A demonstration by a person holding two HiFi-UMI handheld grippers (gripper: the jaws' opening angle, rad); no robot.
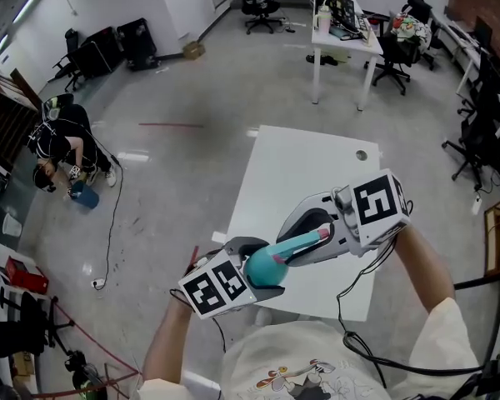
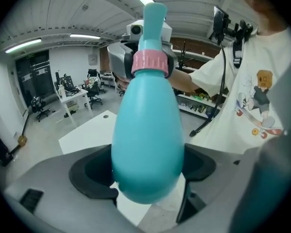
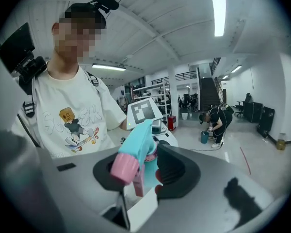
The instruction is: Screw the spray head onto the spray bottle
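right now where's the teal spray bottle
Low centre in the head view, the teal plastic spray bottle is above the white table's near edge, body in the left gripper's jaws, its pink-nozzled spray head in the right gripper's.

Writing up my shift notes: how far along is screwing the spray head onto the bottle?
Done: the spray head sits on the bottle, pink collar at the neck. In hand: left claw grips the bottle, right claw the spray head. Left: probably tightening the collar; whether it's fully tight can't be seen.

left tongs (image 1: 259, 267): wide, clamped | right tongs (image 1: 307, 239): narrower, clamped | tips point toward each other
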